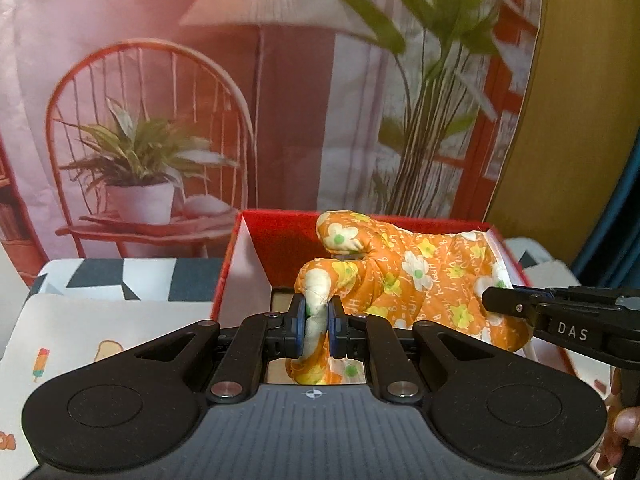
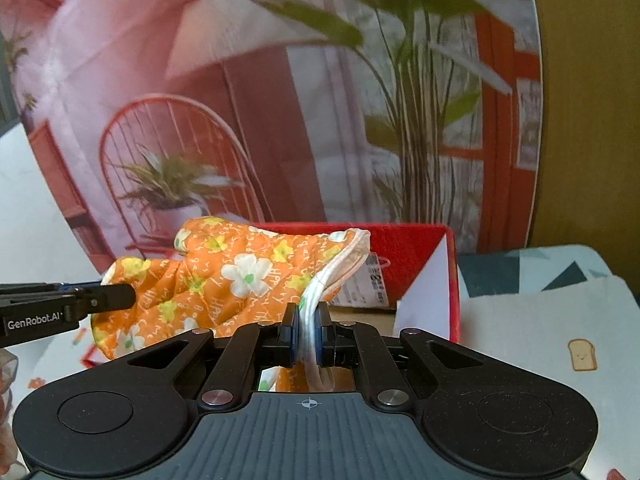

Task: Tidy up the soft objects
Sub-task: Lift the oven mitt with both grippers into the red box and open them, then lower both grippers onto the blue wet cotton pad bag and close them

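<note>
An orange oven mitt [image 1: 416,276] printed with white and yellow flowers hangs between both grippers over an open red box [image 1: 288,240]. My left gripper [image 1: 318,312] is shut on the mitt's thumb end. In the right wrist view the mitt [image 2: 224,276] stretches leftward, and my right gripper [image 2: 307,318] is shut on its white-trimmed cuff. The red box [image 2: 412,252] lies just behind and under the mitt, with a labelled item inside. Each gripper shows in the other's view: the right one [image 1: 504,300] at the mitt's cuff side, the left one [image 2: 116,296] at its thumb side.
The box stands on a table under a cloth [image 1: 120,276] with black, grey and white shapes, and a white mat [image 2: 532,340] with cartoon toast and ice-lolly prints. A printed backdrop [image 1: 200,100] of a chair, lamp and plants rises close behind. A hand [image 1: 624,424] shows at the right edge.
</note>
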Motion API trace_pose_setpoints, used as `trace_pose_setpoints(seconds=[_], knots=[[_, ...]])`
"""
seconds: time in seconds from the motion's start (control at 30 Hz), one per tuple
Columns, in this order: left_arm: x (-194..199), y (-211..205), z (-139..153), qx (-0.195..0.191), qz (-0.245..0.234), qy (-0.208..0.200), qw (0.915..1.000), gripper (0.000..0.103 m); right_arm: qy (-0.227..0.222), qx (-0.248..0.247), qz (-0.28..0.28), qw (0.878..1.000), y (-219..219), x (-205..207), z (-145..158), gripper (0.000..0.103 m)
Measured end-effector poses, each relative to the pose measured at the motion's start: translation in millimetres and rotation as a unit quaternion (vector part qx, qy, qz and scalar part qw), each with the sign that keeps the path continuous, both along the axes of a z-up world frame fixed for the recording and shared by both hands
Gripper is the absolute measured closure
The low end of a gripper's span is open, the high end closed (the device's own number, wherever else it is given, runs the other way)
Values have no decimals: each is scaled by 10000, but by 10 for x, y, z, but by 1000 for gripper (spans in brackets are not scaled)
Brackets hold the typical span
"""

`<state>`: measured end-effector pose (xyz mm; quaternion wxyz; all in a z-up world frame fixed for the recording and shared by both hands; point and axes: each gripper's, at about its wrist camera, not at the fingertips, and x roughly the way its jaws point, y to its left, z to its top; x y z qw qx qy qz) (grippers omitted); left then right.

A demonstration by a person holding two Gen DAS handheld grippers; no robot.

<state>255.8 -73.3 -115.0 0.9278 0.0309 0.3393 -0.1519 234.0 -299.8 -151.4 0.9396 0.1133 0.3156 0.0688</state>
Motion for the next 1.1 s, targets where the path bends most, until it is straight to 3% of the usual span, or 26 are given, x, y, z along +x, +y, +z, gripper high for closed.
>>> trace_pose_setpoints(seconds=[0.4, 0.47, 0.5, 0.57, 0.63, 0.67, 0.73, 0.8, 0.97, 1.03, 1.1], knots=[[306, -81, -391, 389, -219, 549, 9975, 89, 677, -152, 59, 9976, 0, 301, -432, 93], [318, -78, -392, 379, -258, 573, 9973, 76, 725, -215, 43, 9971, 4, 307, -458, 88], [318, -68, -384, 341, -280, 566, 9974, 71, 736, -239, 23, 9970, 8, 301, -460, 82], [284, -43, -349, 250, -320, 470, 9981, 50, 682, -279, 12, 9973, 14, 271, -452, 76], [237, -20, -299, 194, -343, 347, 9986, 42, 610, -337, 45, 9976, 31, 228, -428, 62], [219, -23, -274, 176, -350, 309, 9988, 39, 560, -386, 61, 9977, 43, 200, -406, 59], [163, 5, -217, 108, -361, 230, 9990, 35, 462, -495, 65, 9977, 72, 139, -348, 45], [98, 44, -161, 47, -348, 163, 9992, 29, 350, -557, 81, 9978, 91, 72, -280, 40], [-112, 183, -28, -47, -240, -30, 9997, 7, 95, -611, 91, 9980, 138, -141, -98, 17], [-211, 247, 19, -82, -188, -71, 9998, 4, 14, -602, 100, 9981, 157, -228, -34, 5], [-305, 303, 52, -112, -180, -92, 9997, 3, -54, -593, 113, 9982, 194, -337, 19, 0]])
